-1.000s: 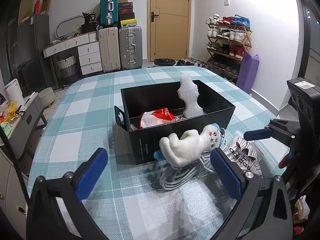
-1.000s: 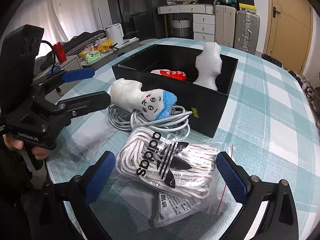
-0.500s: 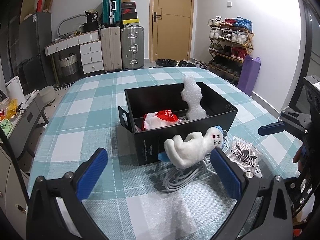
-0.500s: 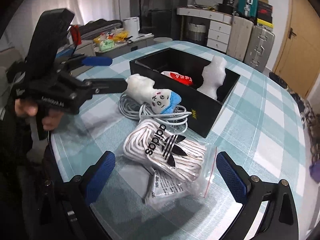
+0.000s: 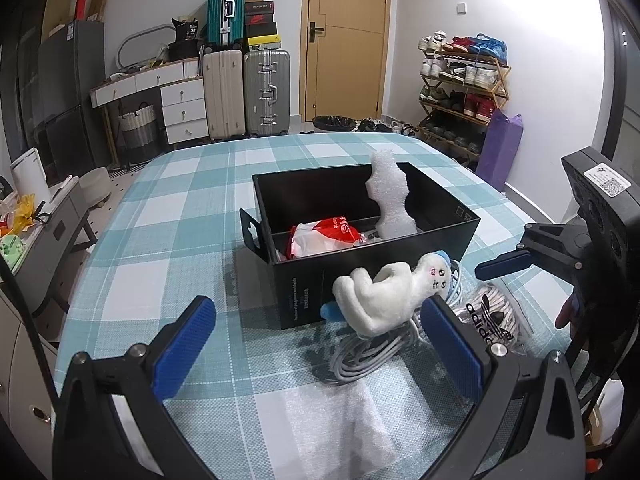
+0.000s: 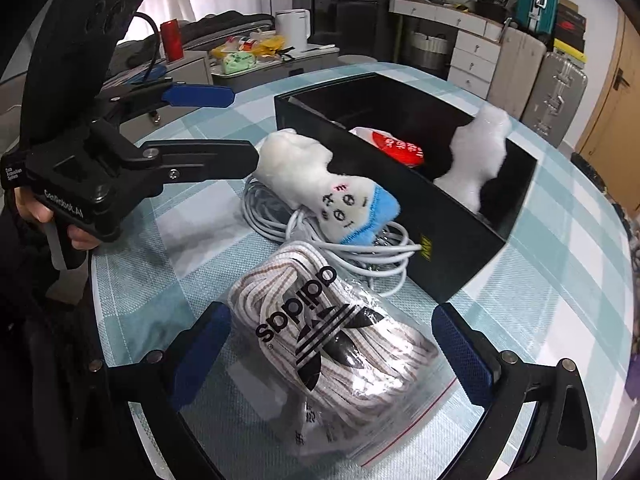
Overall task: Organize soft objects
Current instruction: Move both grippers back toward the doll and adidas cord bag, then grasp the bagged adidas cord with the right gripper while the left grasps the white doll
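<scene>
Right gripper (image 6: 330,354) moves back in over laces bag (image 6: 336,344), jaws spread. Left gripper (image 5: 316,342) jaws spread near plush (image 5: 384,296) on cable coil (image 5: 372,348), black box (image 5: 304,284) just beyond.

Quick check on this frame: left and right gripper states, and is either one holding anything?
Left gripper: open, holding nothing; the plush toy lies just ahead.
Right gripper: open, holding nothing; fingers either side of the bagged laces.
</scene>
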`<state>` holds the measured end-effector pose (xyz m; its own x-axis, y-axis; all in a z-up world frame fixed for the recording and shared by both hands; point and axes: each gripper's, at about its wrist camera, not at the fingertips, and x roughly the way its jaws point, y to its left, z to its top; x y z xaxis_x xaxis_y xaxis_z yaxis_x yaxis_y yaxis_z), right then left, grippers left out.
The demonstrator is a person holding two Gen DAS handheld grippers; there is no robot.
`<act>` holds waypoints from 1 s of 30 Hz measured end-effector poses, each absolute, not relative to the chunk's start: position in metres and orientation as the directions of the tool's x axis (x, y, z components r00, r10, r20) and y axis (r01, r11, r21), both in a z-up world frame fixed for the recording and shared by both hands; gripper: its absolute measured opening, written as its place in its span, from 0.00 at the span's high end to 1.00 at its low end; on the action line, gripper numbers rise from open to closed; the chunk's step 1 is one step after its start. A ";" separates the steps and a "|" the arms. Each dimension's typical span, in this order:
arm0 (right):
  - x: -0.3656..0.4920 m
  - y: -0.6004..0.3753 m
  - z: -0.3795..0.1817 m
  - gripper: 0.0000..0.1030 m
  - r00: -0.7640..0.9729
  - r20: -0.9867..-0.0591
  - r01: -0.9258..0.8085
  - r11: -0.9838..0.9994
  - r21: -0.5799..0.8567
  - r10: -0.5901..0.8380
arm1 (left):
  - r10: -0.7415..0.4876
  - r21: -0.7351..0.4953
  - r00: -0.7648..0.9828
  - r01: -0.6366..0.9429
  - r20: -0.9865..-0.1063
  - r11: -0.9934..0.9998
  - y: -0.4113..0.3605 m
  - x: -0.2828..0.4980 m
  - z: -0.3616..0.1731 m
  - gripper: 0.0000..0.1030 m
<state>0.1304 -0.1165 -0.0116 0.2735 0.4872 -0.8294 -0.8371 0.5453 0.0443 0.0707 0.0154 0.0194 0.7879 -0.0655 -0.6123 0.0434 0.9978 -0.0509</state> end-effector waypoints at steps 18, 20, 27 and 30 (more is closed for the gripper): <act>0.124 -0.115 -0.012 0.49 0.180 -0.820 -0.886 0.452 0.105 0.543 | -0.068 -0.050 0.788 0.047 -0.612 0.998 0.015 0.071 0.017 0.00; 0.119 -0.117 -0.008 0.53 0.190 -0.807 -0.886 0.452 0.104 0.558 | -0.065 -0.047 0.788 0.046 -0.612 0.998 0.015 0.071 0.017 0.00; 0.107 -0.137 0.013 0.59 0.275 -0.733 -0.862 0.498 0.099 0.622 | -0.060 -0.046 0.790 0.041 -0.610 0.998 0.016 0.070 0.018 0.00; 0.100 -0.151 0.023 0.59 0.316 -0.704 -0.845 0.526 0.096 0.636 | -0.059 -0.047 0.791 0.039 -0.609 0.998 0.016 0.069 0.019 0.00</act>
<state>0.1004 -0.1508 0.0228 0.3162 0.6361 -0.7038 -0.8448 0.5263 0.0962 0.0689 0.0162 0.0188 0.7910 -0.0592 -0.6089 0.0387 0.9982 -0.0468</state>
